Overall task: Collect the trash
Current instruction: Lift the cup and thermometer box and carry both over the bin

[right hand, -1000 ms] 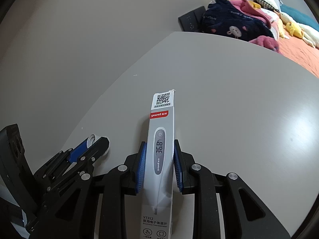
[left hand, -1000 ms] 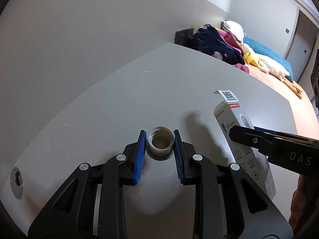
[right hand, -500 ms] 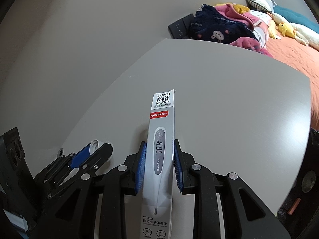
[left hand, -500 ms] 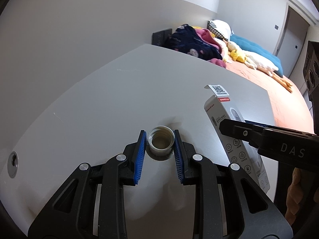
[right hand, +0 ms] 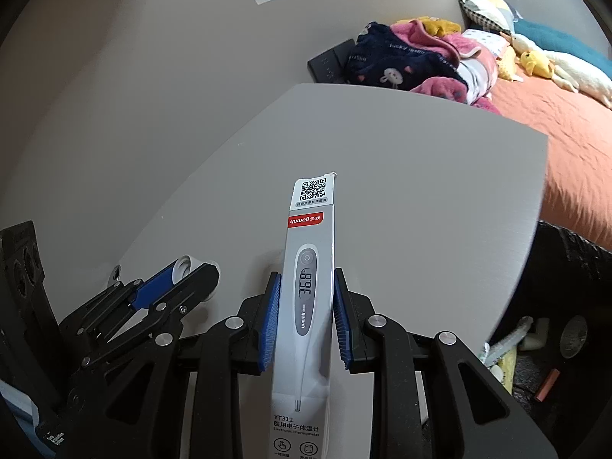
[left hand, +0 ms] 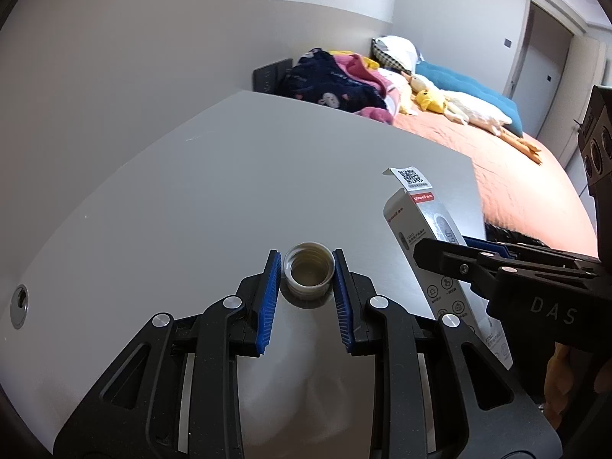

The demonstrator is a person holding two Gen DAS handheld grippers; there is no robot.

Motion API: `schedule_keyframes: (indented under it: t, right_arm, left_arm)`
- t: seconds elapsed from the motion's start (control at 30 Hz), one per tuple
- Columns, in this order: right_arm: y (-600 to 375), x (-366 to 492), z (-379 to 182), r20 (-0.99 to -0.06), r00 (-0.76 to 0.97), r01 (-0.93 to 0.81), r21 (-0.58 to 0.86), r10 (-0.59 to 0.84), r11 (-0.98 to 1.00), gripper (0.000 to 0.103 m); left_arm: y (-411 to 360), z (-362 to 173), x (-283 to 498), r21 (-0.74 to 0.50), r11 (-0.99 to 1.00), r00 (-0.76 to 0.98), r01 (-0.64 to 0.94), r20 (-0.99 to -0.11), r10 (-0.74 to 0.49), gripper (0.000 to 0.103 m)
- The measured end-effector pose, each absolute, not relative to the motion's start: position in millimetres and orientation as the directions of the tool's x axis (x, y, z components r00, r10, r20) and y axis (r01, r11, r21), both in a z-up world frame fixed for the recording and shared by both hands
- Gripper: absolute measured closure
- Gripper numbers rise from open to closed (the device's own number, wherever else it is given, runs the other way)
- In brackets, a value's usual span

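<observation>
My left gripper (left hand: 308, 273) is shut on a small white bottle cap (left hand: 308, 271), held hollow side up above the grey table (left hand: 229, 199). Its blue pads (left hand: 269, 298) press on both sides of the cap. My right gripper (right hand: 306, 302) is shut on a long white thermometer box (right hand: 308, 290) with a QR code flap at its far end. The left wrist view shows that box (left hand: 417, 214) at the right, clamped in the right gripper (left hand: 432, 248). At the lower left of the right wrist view, the left gripper (right hand: 191, 271) shows with the cap (right hand: 183, 266) edge-on.
The table's right edge (right hand: 535, 222) lies close by, with a dark bin (right hand: 566, 287) and litter on the floor below it. Beyond the table is an orange bed (left hand: 508, 176) with a clothes pile (left hand: 336, 76) and soft toys. A cable hole (left hand: 20, 300) sits at the table's left.
Both grippers moved together to the right over the table, each keeping its grip. The table's right edge, the bed and the bin have come further into view.
</observation>
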State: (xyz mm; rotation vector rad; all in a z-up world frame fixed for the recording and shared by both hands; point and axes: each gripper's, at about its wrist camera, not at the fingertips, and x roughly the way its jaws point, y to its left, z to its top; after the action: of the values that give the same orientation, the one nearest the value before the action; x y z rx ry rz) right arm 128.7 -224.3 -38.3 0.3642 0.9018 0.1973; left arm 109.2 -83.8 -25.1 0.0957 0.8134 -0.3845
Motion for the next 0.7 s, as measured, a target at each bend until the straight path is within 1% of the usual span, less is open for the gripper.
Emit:
schedule_keyframes:
  t: [0.7]
  right_arm:
    - [-281.3,58.8,-23.7,-0.695,0.668,0.049,0.398,0.266,0.916,0.075]
  left_arm:
    - [-139.6,-16.1,65.8,-0.073,0.884,0.598,0.463,-0.71,-0.372,0.076]
